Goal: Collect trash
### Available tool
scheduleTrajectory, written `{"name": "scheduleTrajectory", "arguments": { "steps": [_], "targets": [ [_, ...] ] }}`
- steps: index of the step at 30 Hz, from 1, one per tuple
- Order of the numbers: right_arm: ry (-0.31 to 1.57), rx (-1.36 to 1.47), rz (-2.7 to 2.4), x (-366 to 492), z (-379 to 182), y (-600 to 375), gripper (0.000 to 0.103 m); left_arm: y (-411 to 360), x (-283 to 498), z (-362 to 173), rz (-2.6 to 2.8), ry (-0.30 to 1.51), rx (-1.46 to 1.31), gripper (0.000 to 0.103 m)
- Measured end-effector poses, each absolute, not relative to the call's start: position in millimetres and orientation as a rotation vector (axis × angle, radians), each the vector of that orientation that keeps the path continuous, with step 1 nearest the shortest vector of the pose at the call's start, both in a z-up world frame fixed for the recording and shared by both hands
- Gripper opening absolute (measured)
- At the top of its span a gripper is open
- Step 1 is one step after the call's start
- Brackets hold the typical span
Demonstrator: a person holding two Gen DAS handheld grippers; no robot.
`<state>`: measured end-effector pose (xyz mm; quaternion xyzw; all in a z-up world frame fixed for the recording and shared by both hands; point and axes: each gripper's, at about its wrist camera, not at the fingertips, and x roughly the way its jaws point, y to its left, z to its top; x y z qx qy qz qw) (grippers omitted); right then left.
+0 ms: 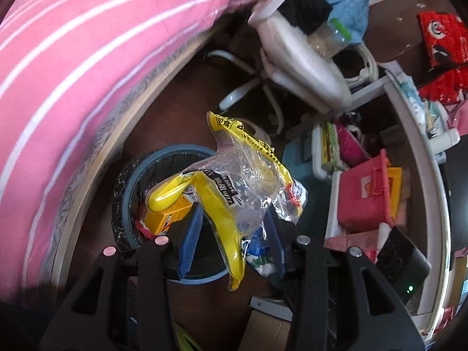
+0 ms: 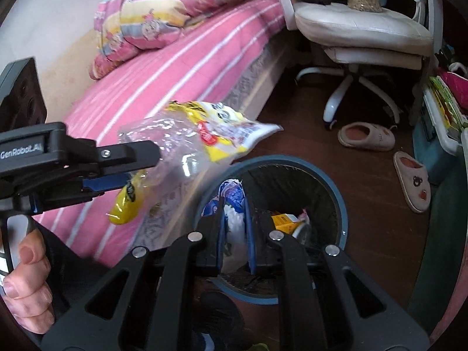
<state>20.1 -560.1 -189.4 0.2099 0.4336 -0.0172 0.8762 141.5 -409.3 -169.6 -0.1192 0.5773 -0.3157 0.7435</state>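
In the left wrist view, the left gripper (image 1: 231, 234) is seen with its blue fingers (image 1: 191, 239) set wide apart while a yellow and clear wrapper (image 1: 242, 181) hangs between them; whether it is truly pinched cannot be told. In the right wrist view, the right gripper (image 2: 234, 231) is closed on a crumpled blue and white packet (image 2: 232, 204) above the bin (image 2: 343, 213). The wrapper's long axis runs from lower centre to upper centre of the left view, toward the chair (image 1: 295, 55). Being light and floppy, it could be caught on the bin's rim or dropped onto the floor (image 2: 365, 158) beside the bed (image 2: 181, 67).
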Motion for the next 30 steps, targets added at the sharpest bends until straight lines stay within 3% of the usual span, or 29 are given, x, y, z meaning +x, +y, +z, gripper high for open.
{"name": "scheduleTrajectory", "arguments": {
  "steps": [1,2,3,4,5,16,30],
  "targets": [
    [0.907,0.43,-0.045,20.8,-191.0,-559.3,0.018,-412.0,144.8,-173.9,-0.686,1.275,-0.258,0.045],
    [0.906,0.412,-0.064,22.1,-192.8,-559.1,0.026,-414.8,147.6,-175.8,-0.676,1.283,-0.252,0.056],
    [0.905,0.404,-0.071,22.6,-193.3,-558.6,0.035,-415.7,150.6,-179.0,-0.652,1.289,-0.237,0.075],
    [0.892,0.383,-0.09,21.9,-193.5,-558.4,0.057,-415.7,151.7,-179.8,-0.632,1.286,-0.228,0.082],
    [0.883,0.371,-0.102,20.7,-193.0,-558.9,0.068,-415.2,153.6,-180.5,-0.613,1.283,-0.228,0.084],
    [0.832,0.359,-0.121,1.8,-161.7,-555.4,0.085,-378.8,149.9,-165.4,-0.58,1.27,-0.398,0.089],
    [0.605,0.186,0.02,-19.3,-47.8,-471.7,0.096,-268.8,94.3,-66.4,-0.571,0.916,-0.592,0.091]
  ]
}}
